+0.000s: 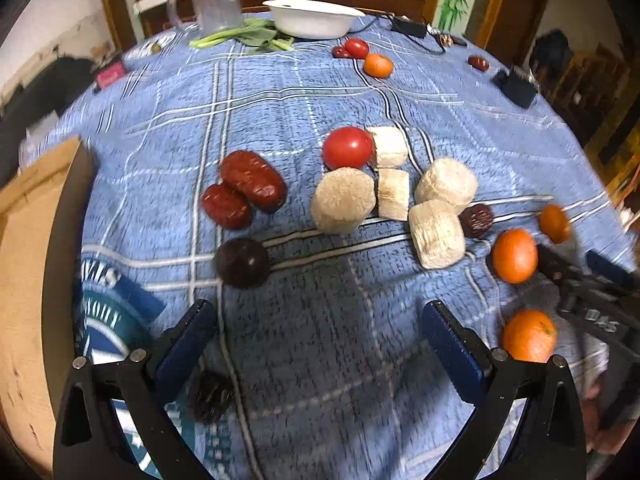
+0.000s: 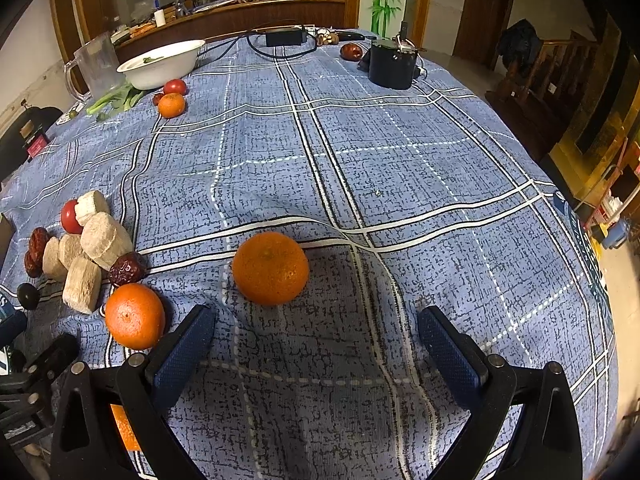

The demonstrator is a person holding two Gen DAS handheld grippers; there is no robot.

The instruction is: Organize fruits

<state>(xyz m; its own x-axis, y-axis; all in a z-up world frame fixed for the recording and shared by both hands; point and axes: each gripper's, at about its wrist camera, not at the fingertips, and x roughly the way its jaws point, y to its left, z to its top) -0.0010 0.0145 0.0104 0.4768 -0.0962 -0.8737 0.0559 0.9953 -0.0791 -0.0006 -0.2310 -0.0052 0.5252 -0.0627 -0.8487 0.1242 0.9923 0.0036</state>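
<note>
In the right wrist view, my right gripper (image 2: 316, 320) stands open just above the cloth. An orange (image 2: 271, 268) lies a little ahead of its fingertips, apart from both. A second orange (image 2: 135, 316) rests beside the left finger. My left gripper (image 1: 318, 320) is open too, with only cloth between its fingers. Ahead of it lie two red dates (image 1: 252, 180), a tomato (image 1: 347, 148), several pale cut chunks (image 1: 344, 200) and a dark round fruit (image 1: 243, 263). Three oranges, the nearest (image 1: 529, 336), lie to its right.
A white bowl (image 2: 162, 63), a clear pitcher (image 2: 96, 64) and green leaves sit at the far left. Near them lie a tomato and an orange (image 2: 172, 104). A black device (image 2: 394, 64) and cables are at the far edge. A cardboard box (image 1: 36, 260) stands at the left.
</note>
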